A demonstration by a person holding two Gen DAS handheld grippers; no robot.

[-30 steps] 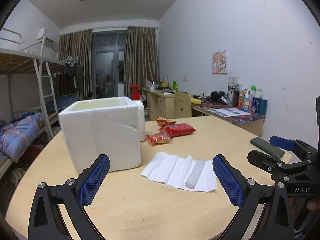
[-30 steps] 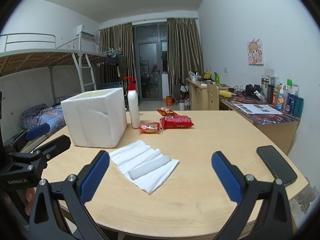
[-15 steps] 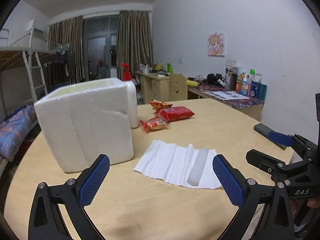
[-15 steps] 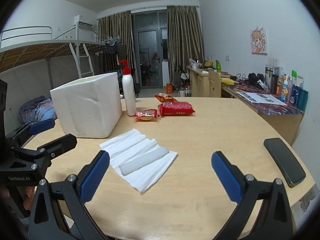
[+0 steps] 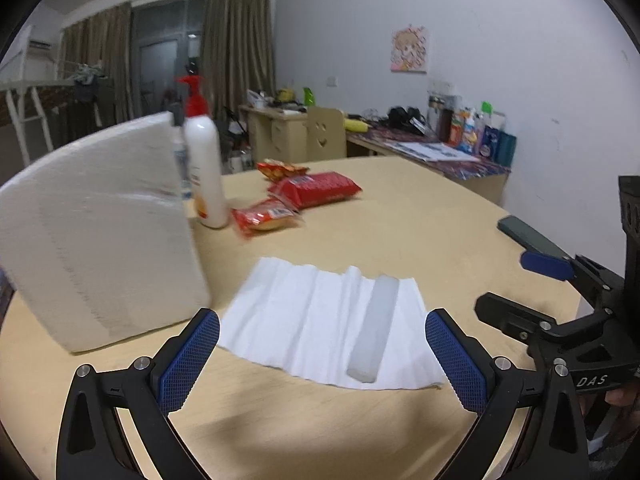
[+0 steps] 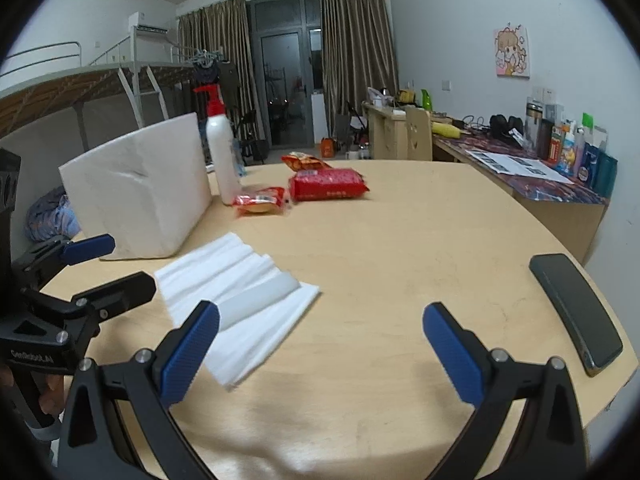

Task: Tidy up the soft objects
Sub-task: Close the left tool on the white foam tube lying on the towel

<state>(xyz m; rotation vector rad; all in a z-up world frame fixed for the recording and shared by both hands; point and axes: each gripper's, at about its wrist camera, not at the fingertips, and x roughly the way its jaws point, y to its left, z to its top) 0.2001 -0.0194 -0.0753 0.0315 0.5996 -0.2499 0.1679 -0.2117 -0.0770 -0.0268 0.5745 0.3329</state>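
Observation:
A creased white tissue sheet (image 5: 316, 312) (image 6: 240, 280) lies flat on the round wooden table (image 5: 400, 240) with a pale foam stick (image 5: 374, 334) (image 6: 260, 304) resting on it. A white foam box (image 5: 96, 232) (image 6: 144, 196) stands to its left. My left gripper (image 5: 322, 358) is open and empty, low over the table just in front of the tissue. My right gripper (image 6: 320, 354) is open and empty, to the right of the tissue. Each gripper shows at the edge of the other's view.
A white pump bottle with a red top (image 5: 204, 164) (image 6: 222, 156) stands beside the box. Three red snack packets (image 5: 316, 190) (image 6: 328, 184) lie behind the tissue. A dark phone (image 6: 576, 312) (image 5: 528, 236) lies near the table's right edge. Desks and a bunk bed stand beyond.
Both grippers have moved lower and closer to the tissue and foam stick; the foam box now looms larger on the left. Both stay open and empty.

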